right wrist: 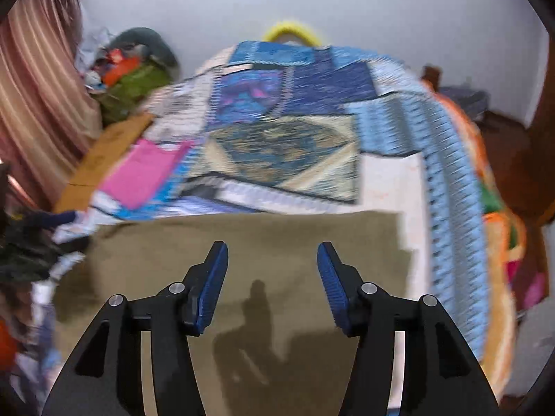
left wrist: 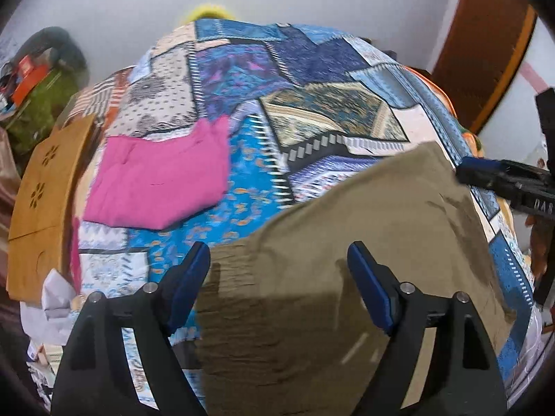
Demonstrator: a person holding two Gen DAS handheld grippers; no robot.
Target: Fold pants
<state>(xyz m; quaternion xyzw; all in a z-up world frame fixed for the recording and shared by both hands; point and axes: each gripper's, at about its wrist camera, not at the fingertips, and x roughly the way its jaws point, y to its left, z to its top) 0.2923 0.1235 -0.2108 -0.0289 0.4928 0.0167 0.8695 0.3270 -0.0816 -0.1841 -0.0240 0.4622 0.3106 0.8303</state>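
Your left gripper [left wrist: 279, 263] and right gripper [right wrist: 272, 263] both hover wide apart, holding nothing, above the olive pants [left wrist: 347, 260] spread on the patchwork bedspread [left wrist: 242, 79]. Beyond the pants' far edge lies a folded pink garment [left wrist: 159, 180], well apart.

Olive pants [left wrist: 347, 242] flat on patchwork bedspread [left wrist: 263, 79]

Right gripper [right wrist: 272, 263] above the olive pants [right wrist: 215, 249], jaws spread, nothing between them. Pants lie flat on a patchwork bedspread [right wrist: 312, 131]; gripper shadow falls on the cloth. Folded pink garment [right wrist: 145, 173] farther left on the bedspread. Striped curtain [right wrist: 38, 97] at left. View motion-blurred.
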